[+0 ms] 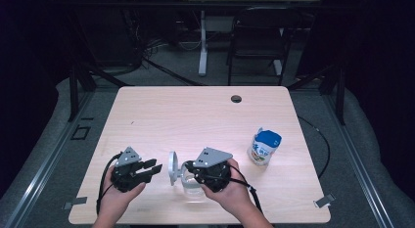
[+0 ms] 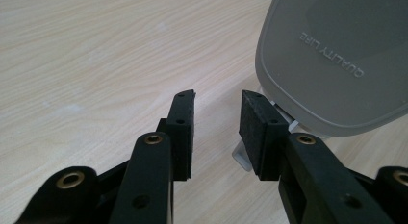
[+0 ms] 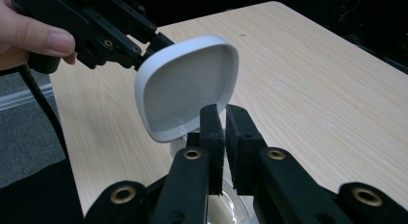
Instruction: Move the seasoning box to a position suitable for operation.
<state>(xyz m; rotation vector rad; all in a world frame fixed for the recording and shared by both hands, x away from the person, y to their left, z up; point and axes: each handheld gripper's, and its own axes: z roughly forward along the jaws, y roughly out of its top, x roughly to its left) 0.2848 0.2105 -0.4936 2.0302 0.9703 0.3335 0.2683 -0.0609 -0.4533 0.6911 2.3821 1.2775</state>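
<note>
High view: clear container [image 1: 192,185] at 6 o'clock on table [image 1: 195,115], near front edge, grey hinged lid [image 1: 172,167] flipped up on container's 9 o'clock side. Right gripper [image 1: 188,175] over container, held by right hand [image 1: 230,191]. Left gripper [image 1: 155,168] just at 9 o'clock of lid, tips pointed toward 3 o'clock, held by left hand [image 1: 117,196]. Blue-and-white bottle [image 1: 264,146] upright at 3 o'clock, well apart from both.

Left gripper view: jaws of left gripper [image 2: 217,116] apart, nothing between, bare wood in gap; outside of lid [image 2: 337,60] at 1 o'clock, just beyond right jaw, lettering raised on it.

Right gripper view: jaws of right gripper [image 3: 224,119] nearly together, narrow slit between; whether container rim sits in slit cannot be told. Inside of lid [image 3: 185,87] upright just past tips at 11 o'clock; container [image 3: 226,209] below jaws at 6 o'clock.
</note>
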